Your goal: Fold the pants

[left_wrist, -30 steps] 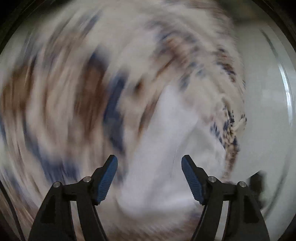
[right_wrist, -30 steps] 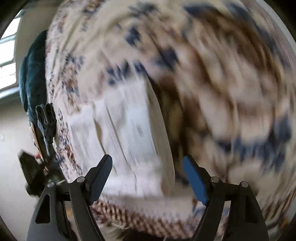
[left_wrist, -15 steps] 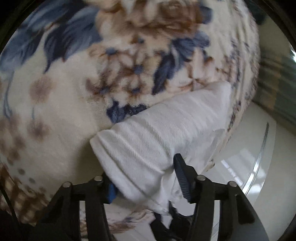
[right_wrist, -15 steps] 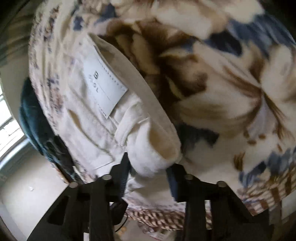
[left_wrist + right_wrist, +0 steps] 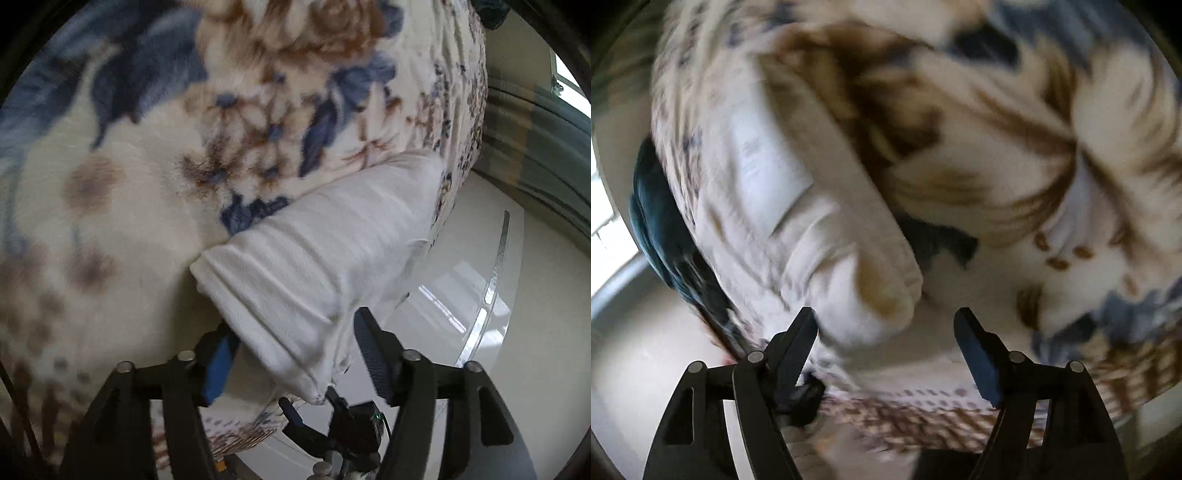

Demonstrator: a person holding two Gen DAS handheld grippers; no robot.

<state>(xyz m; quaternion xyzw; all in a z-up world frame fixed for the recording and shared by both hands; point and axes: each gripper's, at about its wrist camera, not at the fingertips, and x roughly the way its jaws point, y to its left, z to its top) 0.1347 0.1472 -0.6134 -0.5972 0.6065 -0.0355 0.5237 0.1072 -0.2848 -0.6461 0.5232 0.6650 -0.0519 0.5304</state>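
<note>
folded pants (image 5: 317, 266) ahead, bare floor (image 5: 517, 332) right

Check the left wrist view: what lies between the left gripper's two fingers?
The folded end of the white pants sits between them in the left wrist view; the left gripper has just been opening.

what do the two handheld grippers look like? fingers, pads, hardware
The left gripper and the right gripper look alike: black angular plastic fingers tapering to wedge tips, blue ribbed pads on the inner faces, round silver pivot pins on the linkage arms. No markings or cables on them visible.
</note>
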